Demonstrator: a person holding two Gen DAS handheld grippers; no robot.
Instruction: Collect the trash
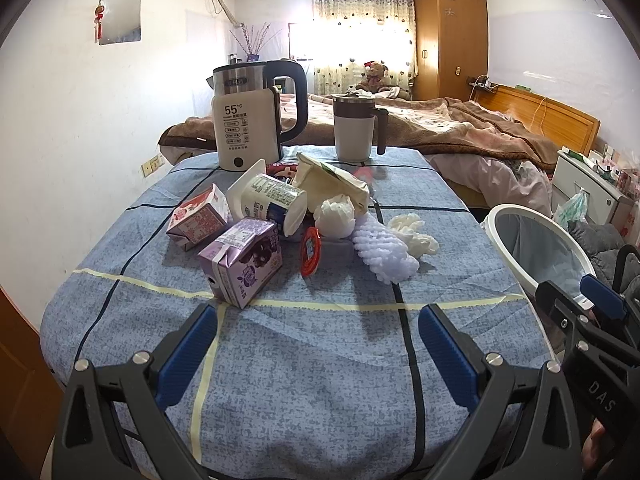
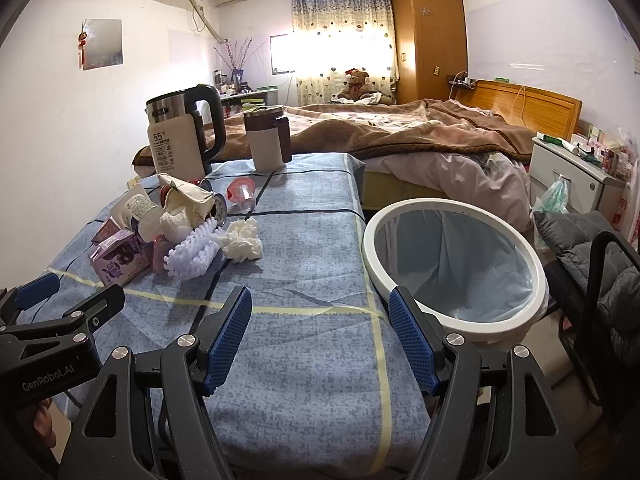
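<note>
Both the left tongs (image 1: 318,344) and right tongs (image 2: 320,336) hang spread and empty over the near worktop (image 1: 304,392), the trash heap ahead, its purple carton (image 1: 242,266) nearest the left tongs, the bin (image 2: 456,264) off right.

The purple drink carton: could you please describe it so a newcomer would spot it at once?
On the blue checked tablecloth, find the trash heap before the steel electric kettle. The small purple drink carton lies at its near-left edge; unlike the pink-red carton behind, it shows dark berries.
</note>
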